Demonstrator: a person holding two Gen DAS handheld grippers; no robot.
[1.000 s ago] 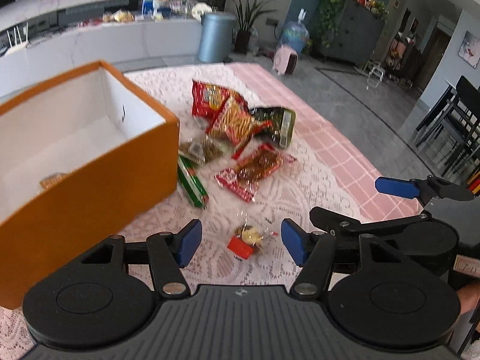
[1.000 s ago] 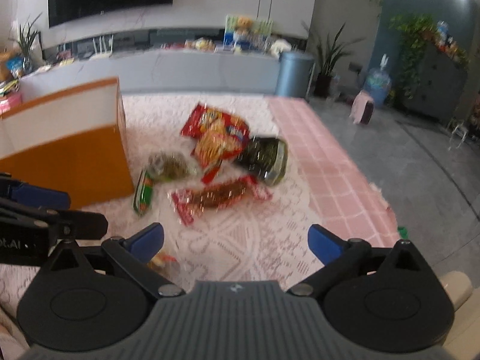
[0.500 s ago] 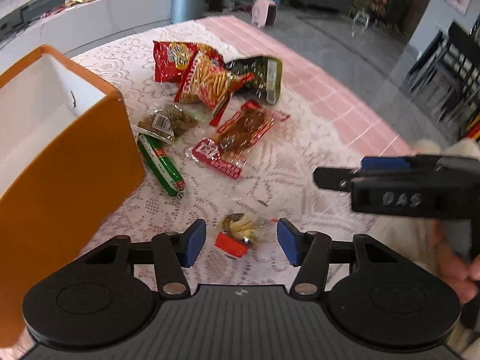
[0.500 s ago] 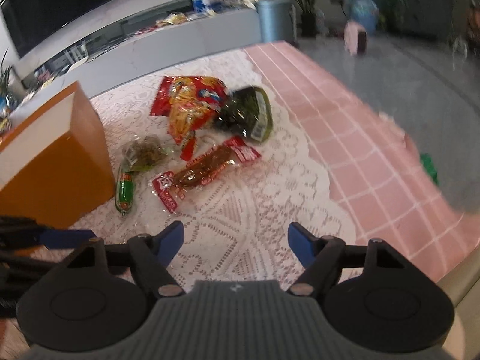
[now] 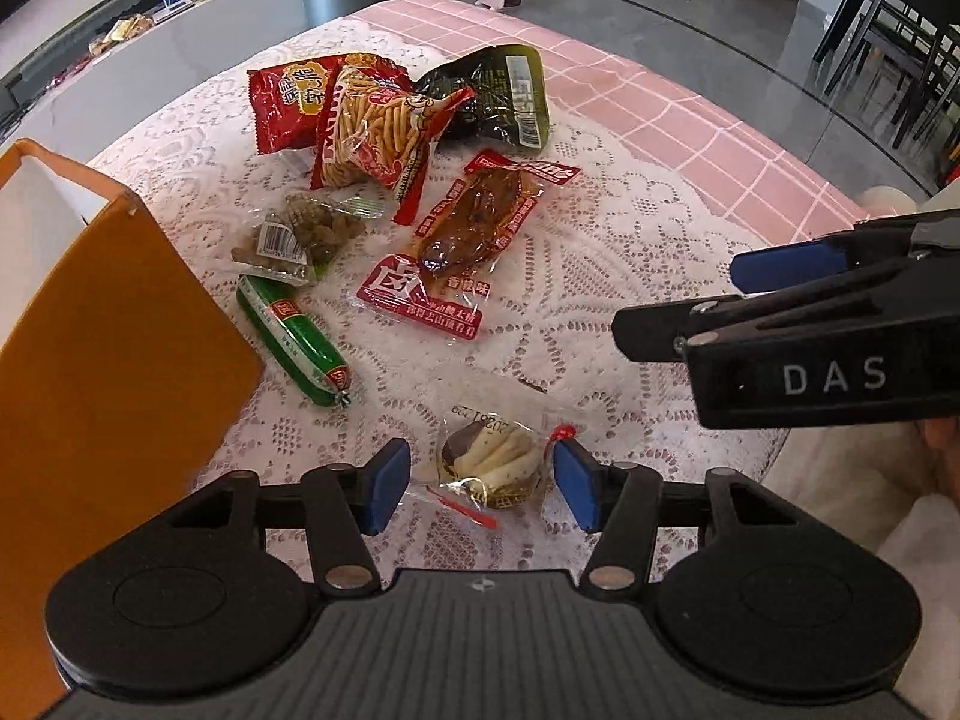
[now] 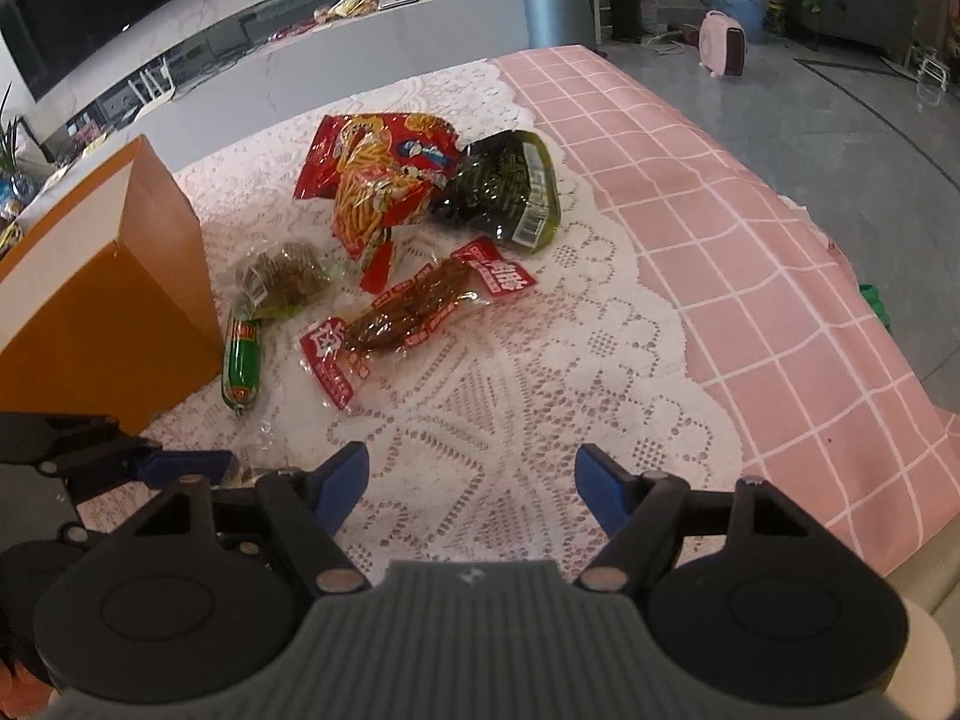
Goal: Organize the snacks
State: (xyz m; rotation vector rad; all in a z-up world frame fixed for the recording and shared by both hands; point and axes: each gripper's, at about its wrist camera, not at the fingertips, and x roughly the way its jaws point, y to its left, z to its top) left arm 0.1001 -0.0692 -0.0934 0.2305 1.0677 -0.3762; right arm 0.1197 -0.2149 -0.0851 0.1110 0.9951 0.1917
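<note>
Below, crinkly clear packet [image 5: 493, 468], lace tablecloth [image 5: 600, 276]

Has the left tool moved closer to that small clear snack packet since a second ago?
Yes. The left tool has come forward and down: the small clear packet now sits between its open fingers, with the orange box alongside on the left.

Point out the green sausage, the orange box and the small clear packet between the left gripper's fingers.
green sausage [image 5: 294, 341], left wrist view, middle of its wrapper.
orange box [image 5: 108, 348], left wrist view, its orange side wall.
small clear packet [image 5: 495, 463], left wrist view, the pale snack inside.
</note>
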